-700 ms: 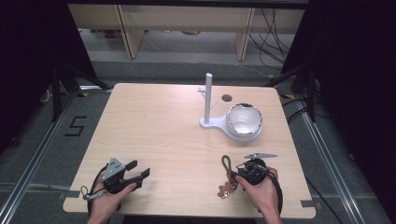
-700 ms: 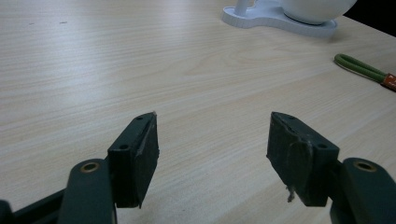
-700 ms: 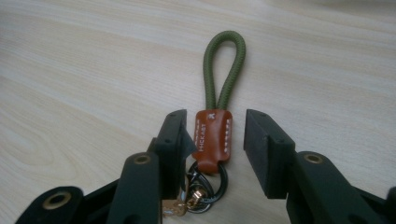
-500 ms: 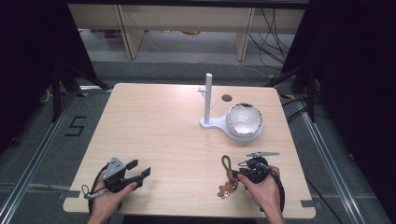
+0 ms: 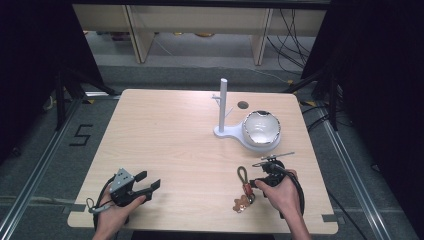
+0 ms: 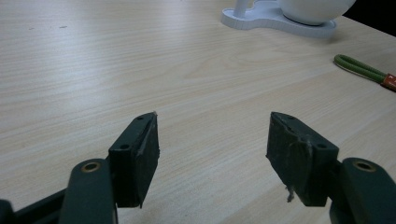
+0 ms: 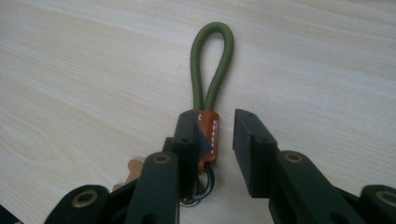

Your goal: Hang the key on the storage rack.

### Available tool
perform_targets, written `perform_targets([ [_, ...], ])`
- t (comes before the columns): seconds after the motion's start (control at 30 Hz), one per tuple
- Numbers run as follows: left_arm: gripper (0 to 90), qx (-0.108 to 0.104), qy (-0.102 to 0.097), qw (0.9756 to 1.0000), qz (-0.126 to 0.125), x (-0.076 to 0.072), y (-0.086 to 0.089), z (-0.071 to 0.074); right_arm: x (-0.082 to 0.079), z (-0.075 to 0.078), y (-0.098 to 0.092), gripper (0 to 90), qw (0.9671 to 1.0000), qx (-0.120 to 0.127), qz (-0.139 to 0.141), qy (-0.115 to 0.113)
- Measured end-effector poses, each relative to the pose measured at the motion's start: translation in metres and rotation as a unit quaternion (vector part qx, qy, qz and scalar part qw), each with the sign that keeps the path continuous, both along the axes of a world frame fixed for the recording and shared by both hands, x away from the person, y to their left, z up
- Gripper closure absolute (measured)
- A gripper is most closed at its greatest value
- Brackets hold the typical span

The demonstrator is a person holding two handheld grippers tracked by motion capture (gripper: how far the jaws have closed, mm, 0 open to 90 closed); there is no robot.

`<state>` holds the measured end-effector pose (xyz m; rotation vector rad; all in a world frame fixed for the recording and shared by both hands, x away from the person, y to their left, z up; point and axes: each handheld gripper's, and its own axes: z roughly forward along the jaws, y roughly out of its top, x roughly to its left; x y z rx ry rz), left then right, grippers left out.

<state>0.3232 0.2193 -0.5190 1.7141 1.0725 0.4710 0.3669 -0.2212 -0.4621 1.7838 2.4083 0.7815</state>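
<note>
Near the front edge on the right, our right gripper (image 7: pixel 219 140) has its jaws around the keychain (image 5: pixel 244 187), with a gap on one side, not squeezing it. The keychain has one green loop (image 7: pixel 212 65), a brown band and a tan charm. Our left gripper (image 6: pixel 212 154) is open over bare table (image 5: pixel 170 130). Far back stand one white stand (image 5: pixel 223 107) and one bowl (image 5: pixel 261 128).

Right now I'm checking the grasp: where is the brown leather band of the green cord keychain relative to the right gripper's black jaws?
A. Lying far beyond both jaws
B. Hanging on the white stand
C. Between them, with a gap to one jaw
C: in the right gripper view the brown leather band sits between the right gripper jaws, against one jaw with a gap to the other.
</note>
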Motion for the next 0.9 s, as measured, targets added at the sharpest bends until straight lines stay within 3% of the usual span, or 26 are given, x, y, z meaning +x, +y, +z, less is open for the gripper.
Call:
perform_targets([
  [0.13,33.5,0.001,0.0,1.0,-0.002,0.0,-0.001,0.0,0.004,-0.001,0.003,72.4,0.9998,-0.008,-0.002,0.016],
  [0.17,33.5,-0.002,-0.001,1.0,-0.005,0.0,-0.002,-0.001,0.007,-0.002,0.007,72.4,0.999,-0.017,-0.011,0.039],
  [0.2,33.5,-0.002,-0.001,1.0,-0.005,0.0,-0.002,-0.001,0.007,-0.002,0.007,72.4,0.999,-0.017,-0.011,0.039],
  [0.33,33.5,0.004,0.001,1.0,-0.003,-0.001,-0.002,0.0,0.011,-0.003,0.012,72.7,0.9987,-0.022,0.008,0.045],
  [0.43,33.6,-0.002,0.0,1.0,-0.007,0.0,-0.001,0.0,0.015,-0.006,0.016,71.9,0.997,-0.034,0.013,0.068],
  [0.6,33.5,0.005,0.004,1.0,-0.004,-0.002,-0.001,0.001,0.017,-0.008,0.02,68.9,0.9961,-0.04,0.019,0.076],
  [0.67,33.5,0.0,0.0,1.0,-0.005,-0.001,-0.002,0.0,0.018,-0.01,0.02,68.4,0.9963,-0.04,0.03,0.069],
  [0.9,33.5,-0.003,0.004,1.0,-0.003,-0.002,-0.003,0.0,0.02,-0.012,0.024,67.5,0.994,-0.058,0.036,0.085],
])
